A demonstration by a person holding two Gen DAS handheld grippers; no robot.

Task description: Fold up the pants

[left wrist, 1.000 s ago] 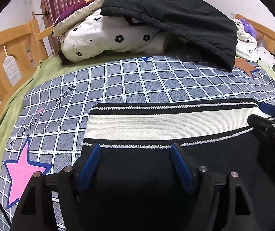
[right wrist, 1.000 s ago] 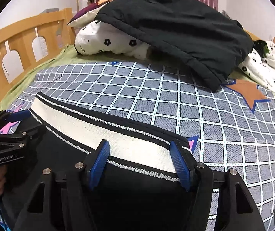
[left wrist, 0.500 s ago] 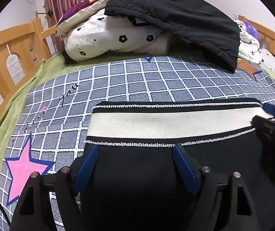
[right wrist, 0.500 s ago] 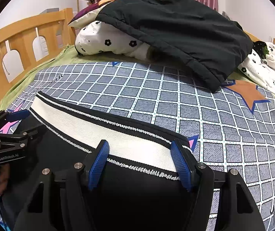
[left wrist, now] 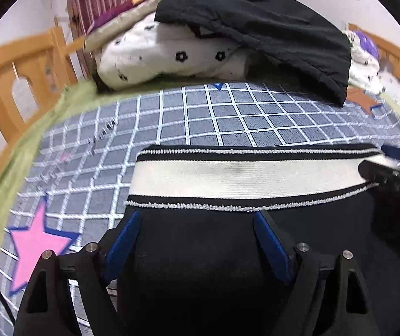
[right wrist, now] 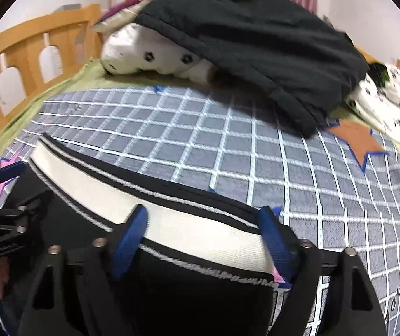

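With the pants (left wrist: 200, 266) folded, left gripper (left wrist: 197, 221) and right gripper (right wrist: 205, 218) jaws are opening, gripping nothing; next, withdraw clear of the waistband (left wrist: 242, 177).

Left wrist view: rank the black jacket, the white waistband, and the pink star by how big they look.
1. Black jacket, though farthest away.
2. White waistband, slightly smaller; being nearer makes this ranking unsure.
3. Pink star, clearly smallest.
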